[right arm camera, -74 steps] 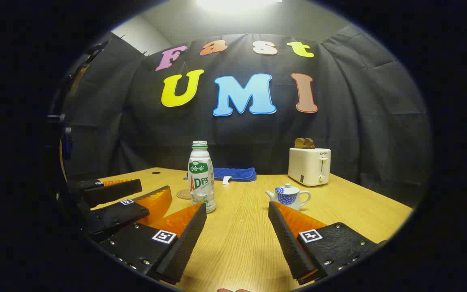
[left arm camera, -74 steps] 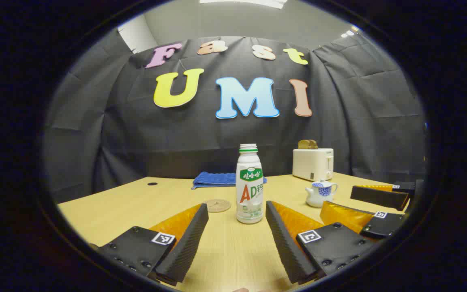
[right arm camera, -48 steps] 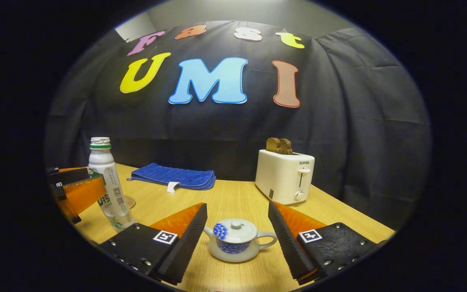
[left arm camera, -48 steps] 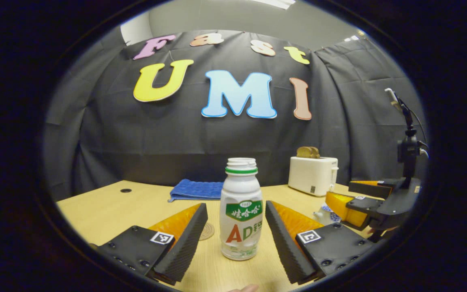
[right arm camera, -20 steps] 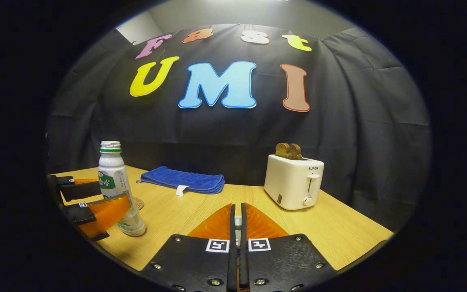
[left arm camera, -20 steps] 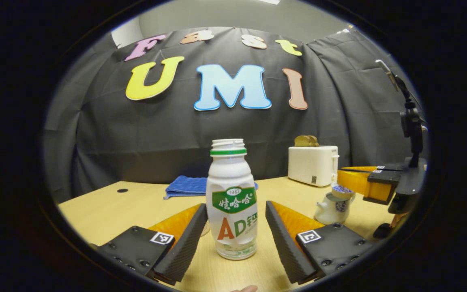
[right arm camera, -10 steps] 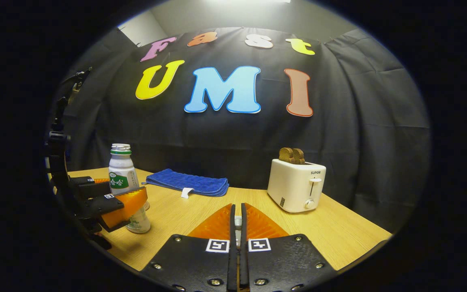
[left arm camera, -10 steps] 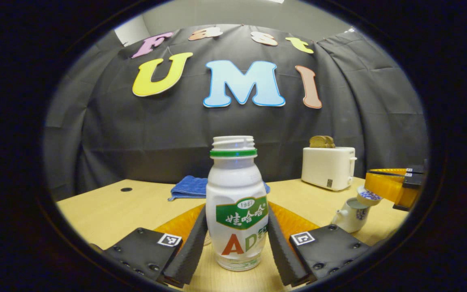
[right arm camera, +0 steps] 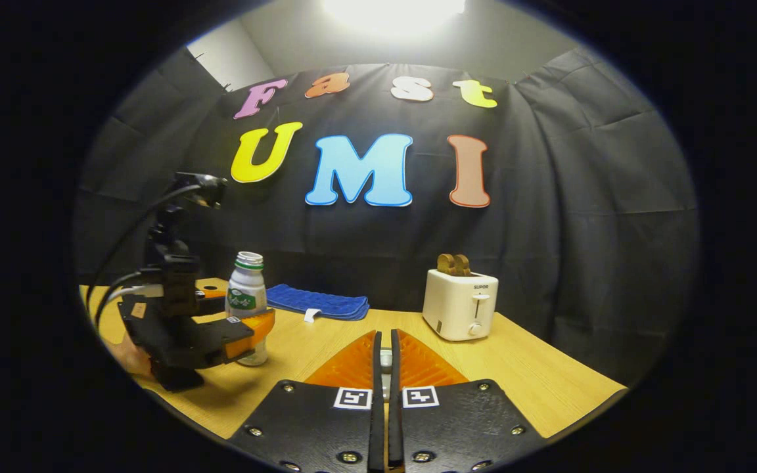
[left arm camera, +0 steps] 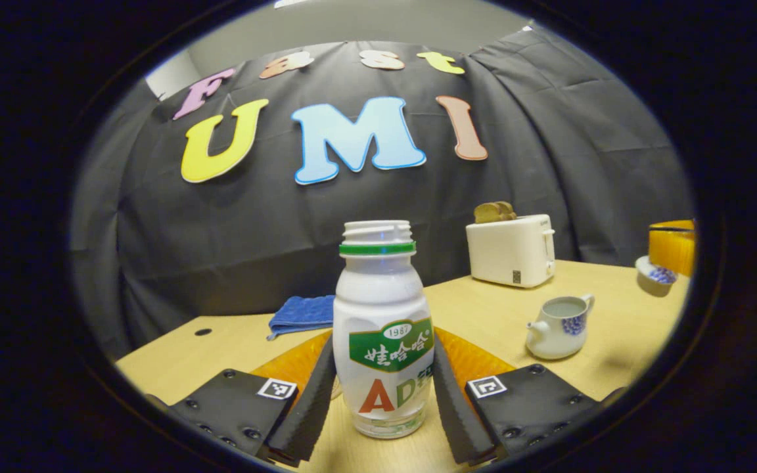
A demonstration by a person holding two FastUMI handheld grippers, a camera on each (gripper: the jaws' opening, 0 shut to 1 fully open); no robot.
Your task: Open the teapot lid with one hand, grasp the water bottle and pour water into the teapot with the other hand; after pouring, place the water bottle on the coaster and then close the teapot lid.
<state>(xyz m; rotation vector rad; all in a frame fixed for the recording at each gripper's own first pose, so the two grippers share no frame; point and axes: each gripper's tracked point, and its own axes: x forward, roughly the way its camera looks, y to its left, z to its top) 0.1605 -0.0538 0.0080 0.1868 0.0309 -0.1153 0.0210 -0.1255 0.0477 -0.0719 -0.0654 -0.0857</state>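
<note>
Water bottle (left arm camera: 382, 328): lower centre of the left gripper view, upright, uncapped; judged light, smooth and squeezable, best taken at the labelled waist.
Left gripper (left arm camera: 382, 387): clamped on the bottle's lower body, both fingers pressed against it.
Teapot (left arm camera: 557, 326): right of centre on the bench (left arm camera: 483, 315), open.
Lid (left arm camera: 656, 274): at the right edge, held aloft.
Right gripper (right arm camera: 384, 368): closed together on the lid's knob, barely visible.
</note>
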